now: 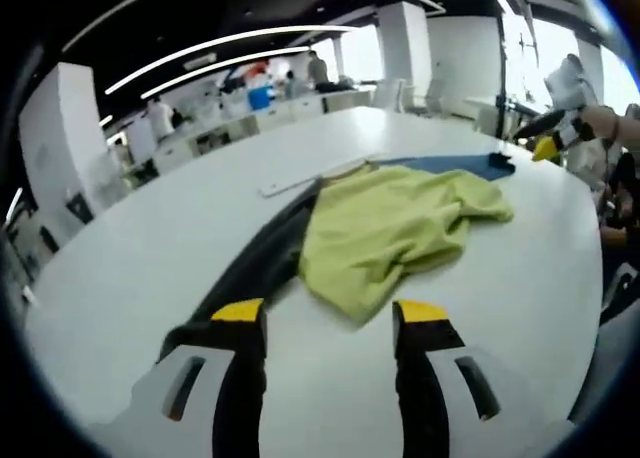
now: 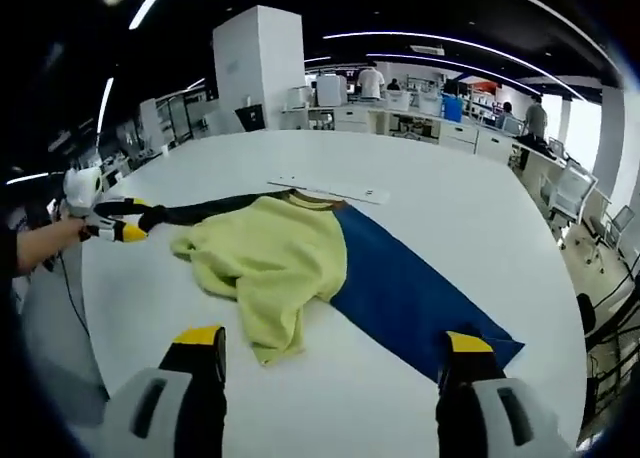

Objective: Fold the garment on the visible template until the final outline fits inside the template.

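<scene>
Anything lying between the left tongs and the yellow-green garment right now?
No. In the left gripper view, bare white table separates the open left tongs from the crumpled yellow-green fabric garment, which lies on the dark blue template mat.

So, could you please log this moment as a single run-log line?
phase: pre-fold | garment: crumpled, partly on blue template | left gripper: open, empty, short of garment | right gripper: open, empty | table: white
</scene>
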`<state>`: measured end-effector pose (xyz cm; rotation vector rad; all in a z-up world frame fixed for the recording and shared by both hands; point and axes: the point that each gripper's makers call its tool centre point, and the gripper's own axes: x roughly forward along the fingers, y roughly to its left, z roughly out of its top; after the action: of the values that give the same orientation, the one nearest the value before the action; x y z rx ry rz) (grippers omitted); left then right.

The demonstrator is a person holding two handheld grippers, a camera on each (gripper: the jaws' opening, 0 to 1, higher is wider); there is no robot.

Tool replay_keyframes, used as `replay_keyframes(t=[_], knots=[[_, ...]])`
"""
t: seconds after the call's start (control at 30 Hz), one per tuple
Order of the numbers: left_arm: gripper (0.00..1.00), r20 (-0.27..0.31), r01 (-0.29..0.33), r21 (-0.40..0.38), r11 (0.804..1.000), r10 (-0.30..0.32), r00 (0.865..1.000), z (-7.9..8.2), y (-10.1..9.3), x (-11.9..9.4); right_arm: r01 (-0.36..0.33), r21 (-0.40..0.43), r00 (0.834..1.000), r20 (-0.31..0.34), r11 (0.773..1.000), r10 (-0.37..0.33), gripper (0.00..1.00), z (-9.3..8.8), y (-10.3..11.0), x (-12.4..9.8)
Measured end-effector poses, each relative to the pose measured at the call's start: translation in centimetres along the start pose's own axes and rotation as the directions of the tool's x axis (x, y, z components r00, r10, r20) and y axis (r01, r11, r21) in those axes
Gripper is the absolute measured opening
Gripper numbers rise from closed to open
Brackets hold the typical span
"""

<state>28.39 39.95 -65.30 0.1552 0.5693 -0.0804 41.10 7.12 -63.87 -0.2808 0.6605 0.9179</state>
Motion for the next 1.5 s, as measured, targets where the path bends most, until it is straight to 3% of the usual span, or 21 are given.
replay_keyframes(t=[0.33,0.57,0.67,0.77,0.97,1.4,1.5], knots=[[0.40,0.025,0.064,0.010,0.998,-0.064,0.998,0.5,-2.9,1.7,-0.098,-0.015,0.995,0.021,0.995,0.098,0.80,-2.0,3.4,2.8],[0.35,0.009,0.073,0.036,0.997,-0.073,0.997,0.3,-3.1,3.5,-0.086,-0.084,0.996,0.005,0.993,0.087,0.65,-3.6,4.0,5.1],[0.32,-0.031,0.087,0.052,0.995,-0.086,0.996,-0.6,-3.3,4.2,-0.085,-0.109,0.996,-0.008,0.990,0.085,0.58,-4.1,4.2,5.8],[0.30,-0.079,0.091,0.118,0.989,-0.082,0.994,-1.6,-3.4,4.7,-0.085,-0.100,0.996,-0.002,0.991,0.086,0.52,-4.2,4.2,6.2],[0.29,-0.086,0.095,0.060,0.994,-0.089,0.992,-2.1,-3.8,5.6,-0.073,-0.100,0.997,0.003,0.992,0.073,0.42,-4.4,4.3,6.9],[0.17,-0.117,0.085,0.101,0.991,-0.073,0.990,-2.7,-2.9,7.3,-0.028,-0.168,1.000,-0.003,0.985,0.028,0.22,-4.8,4.3,8.2],[0.14,-0.122,0.067,0.123,0.990,-0.052,0.991,-2.7,-2.4,7.4,-0.024,-0.152,1.000,0.001,0.988,0.024,0.16,-4.6,4.2,8.1]])
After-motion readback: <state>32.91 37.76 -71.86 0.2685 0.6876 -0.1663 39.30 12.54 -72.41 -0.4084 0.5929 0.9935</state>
